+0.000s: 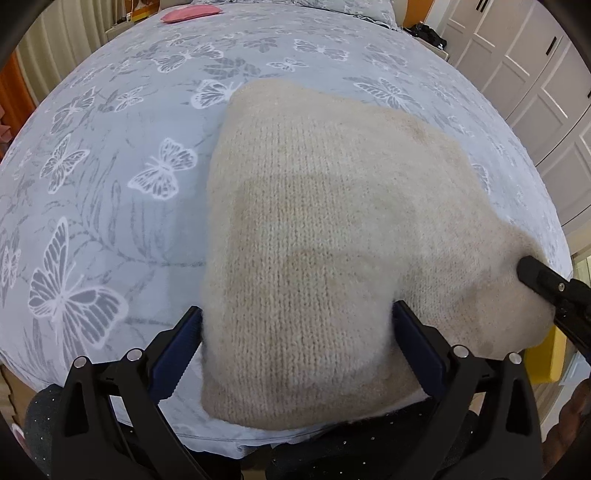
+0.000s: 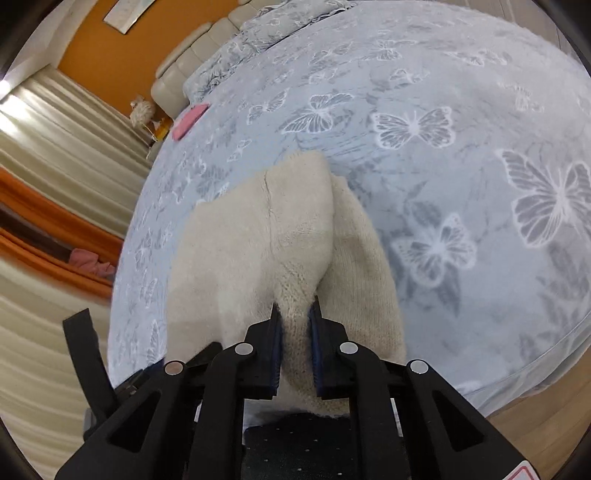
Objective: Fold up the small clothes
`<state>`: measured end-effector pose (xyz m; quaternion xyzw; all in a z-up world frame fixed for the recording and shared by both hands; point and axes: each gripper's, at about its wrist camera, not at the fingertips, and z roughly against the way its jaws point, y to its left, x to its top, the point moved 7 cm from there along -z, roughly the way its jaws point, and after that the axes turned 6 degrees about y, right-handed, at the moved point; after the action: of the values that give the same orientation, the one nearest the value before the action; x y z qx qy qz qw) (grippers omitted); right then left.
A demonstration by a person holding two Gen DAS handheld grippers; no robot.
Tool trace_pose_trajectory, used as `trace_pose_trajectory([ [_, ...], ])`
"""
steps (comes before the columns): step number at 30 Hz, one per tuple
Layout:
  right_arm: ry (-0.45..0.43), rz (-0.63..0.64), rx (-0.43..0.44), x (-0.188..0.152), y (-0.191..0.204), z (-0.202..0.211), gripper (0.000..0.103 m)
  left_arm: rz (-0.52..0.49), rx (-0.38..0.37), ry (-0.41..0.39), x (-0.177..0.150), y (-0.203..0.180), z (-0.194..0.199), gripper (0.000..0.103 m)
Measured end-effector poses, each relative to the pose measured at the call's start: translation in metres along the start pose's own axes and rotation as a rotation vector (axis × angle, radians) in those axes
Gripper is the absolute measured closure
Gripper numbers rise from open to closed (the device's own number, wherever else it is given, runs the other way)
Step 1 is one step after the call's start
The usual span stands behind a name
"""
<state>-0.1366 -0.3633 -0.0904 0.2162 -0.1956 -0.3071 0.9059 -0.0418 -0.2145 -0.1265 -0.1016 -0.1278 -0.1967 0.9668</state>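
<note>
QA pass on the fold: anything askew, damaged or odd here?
Mostly fine. The cream knit lies lopsided, its near edge hanging off the bed. Faint discoloured patches near its middle, cause unclear. No tears visible.

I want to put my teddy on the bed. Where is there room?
The butterfly bedspread is bare left of the cream knitted garment, up toward the pink item at the far edge. Beyond the garment it is bare too. The near edge is crowded: both grippers, left and right, are at the garment there.
</note>
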Motion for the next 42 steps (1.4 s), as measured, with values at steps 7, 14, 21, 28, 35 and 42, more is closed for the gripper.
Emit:
trace_pose_trajectory([
  [7,0.040,-0.126,0.073,-0.011,-0.034,-0.023,0.089,0.017,-0.032,0.023,-0.002,-0.002,-0.005,0.005],
  [14,-0.130,0.005,-0.056,0.019,-0.022,0.035,0.018,0.224,-0.303,-0.031,0.008,0.033,0.039,0.005],
  [21,0.111,-0.079,0.042,0.024,-0.034,-0.042,0.018,0.413,-0.413,0.104,0.026,0.058,-0.023,0.005],
  [28,0.133,-0.215,0.208,0.014,-0.030,-0.061,0.056,0.446,-0.544,0.153,0.030,0.040,-0.046,0.011],
  [35,-0.024,-0.031,0.160,0.033,0.035,0.012,0.071,0.378,-0.565,0.084,0.050,0.035,0.009,0.050],
  [42,-0.222,0.171,0.235,0.063,0.142,0.108,0.071,0.257,-0.626,-0.134,0.087,0.050,0.129,0.050],
])
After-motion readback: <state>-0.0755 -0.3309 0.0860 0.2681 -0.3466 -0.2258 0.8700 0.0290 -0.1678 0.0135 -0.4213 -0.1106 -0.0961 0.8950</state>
